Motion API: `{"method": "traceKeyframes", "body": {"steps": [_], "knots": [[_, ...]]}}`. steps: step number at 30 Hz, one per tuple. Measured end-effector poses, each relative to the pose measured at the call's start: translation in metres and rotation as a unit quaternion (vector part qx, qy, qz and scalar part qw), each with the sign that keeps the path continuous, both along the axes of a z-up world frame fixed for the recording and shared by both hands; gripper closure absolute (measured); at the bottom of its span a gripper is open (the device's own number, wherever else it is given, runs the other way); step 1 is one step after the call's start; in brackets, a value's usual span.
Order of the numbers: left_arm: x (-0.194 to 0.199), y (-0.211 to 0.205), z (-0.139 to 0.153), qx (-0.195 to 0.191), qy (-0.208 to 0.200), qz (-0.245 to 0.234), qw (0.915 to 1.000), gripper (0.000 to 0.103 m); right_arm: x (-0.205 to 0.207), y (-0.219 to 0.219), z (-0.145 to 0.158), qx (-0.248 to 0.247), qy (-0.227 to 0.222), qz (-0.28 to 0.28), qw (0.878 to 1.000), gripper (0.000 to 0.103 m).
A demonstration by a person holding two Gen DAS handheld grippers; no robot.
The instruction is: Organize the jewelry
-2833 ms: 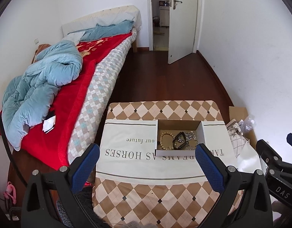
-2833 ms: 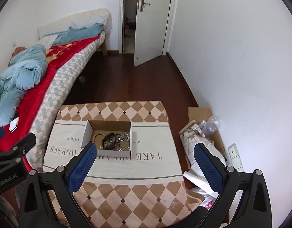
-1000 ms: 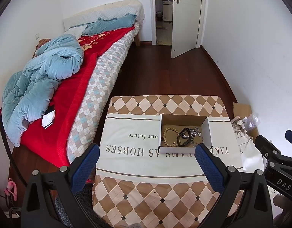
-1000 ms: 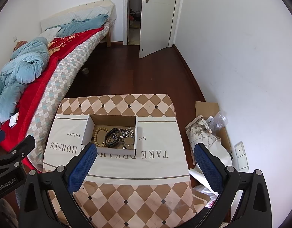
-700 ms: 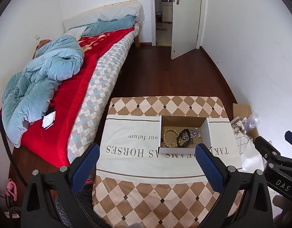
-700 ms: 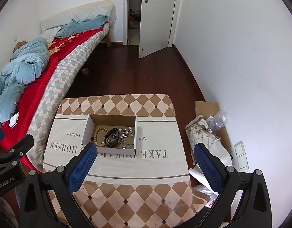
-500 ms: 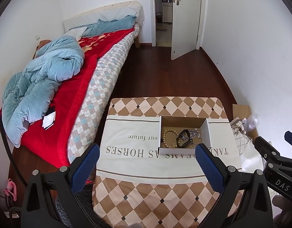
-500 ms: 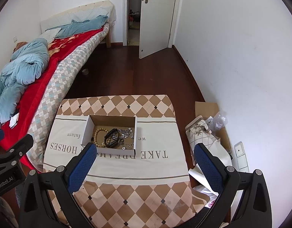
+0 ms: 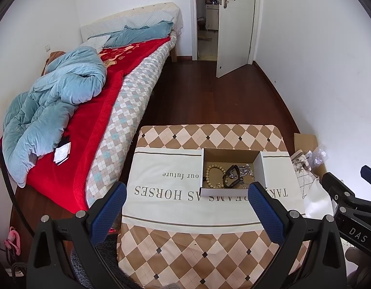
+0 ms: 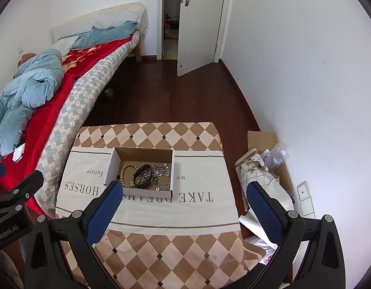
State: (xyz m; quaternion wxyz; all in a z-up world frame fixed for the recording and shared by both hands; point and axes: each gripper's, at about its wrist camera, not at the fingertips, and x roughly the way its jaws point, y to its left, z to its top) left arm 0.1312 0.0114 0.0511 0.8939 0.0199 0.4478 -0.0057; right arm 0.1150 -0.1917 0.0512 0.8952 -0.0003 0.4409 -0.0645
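Cardboard, plain and shallow, forms an open box sitting on a pale cloth printed with dark lettering, spread over a table covered in tan-and-cream diamond check. All the jewelry I can see lies inside that box: a ring of round wooden beads at one side, a dark smooth band curled beside it, and a tangle of silvery chain links with a few tiny loose pieces on the box floor. No piece shows on the cloth outside it

Both tools hang above the near edge of the table, well apart from the box. The left gripper has its blue textured pads spread wide with nothing between them; the right gripper is the same, wide and empty

This fits either jewelry already gathered into the box or a heap waiting to be sorted; I cannot tell which. Any reach into it would call for a fine pinch, since the chain looks snarled against the band, and the light box may slide on the cloth
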Motion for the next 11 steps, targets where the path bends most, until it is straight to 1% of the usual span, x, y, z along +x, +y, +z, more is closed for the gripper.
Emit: {"method": "traceKeyframes", "body": {"steps": [5, 11], "knots": [[-0.0012, 0.0003, 0.0008, -0.001, 0.0, 0.0, 1.0, 0.0, 0.0001, 0.0, 0.001, -0.001, 0.0, 0.0, 1.0, 0.0], [-0.0029, 0.0018, 0.0033, -0.012, -0.004, 0.001, 0.9999, 0.0, -0.0003, -0.001, 0.0014, -0.002, 0.0, 0.001, 1.0, 0.0]]}}
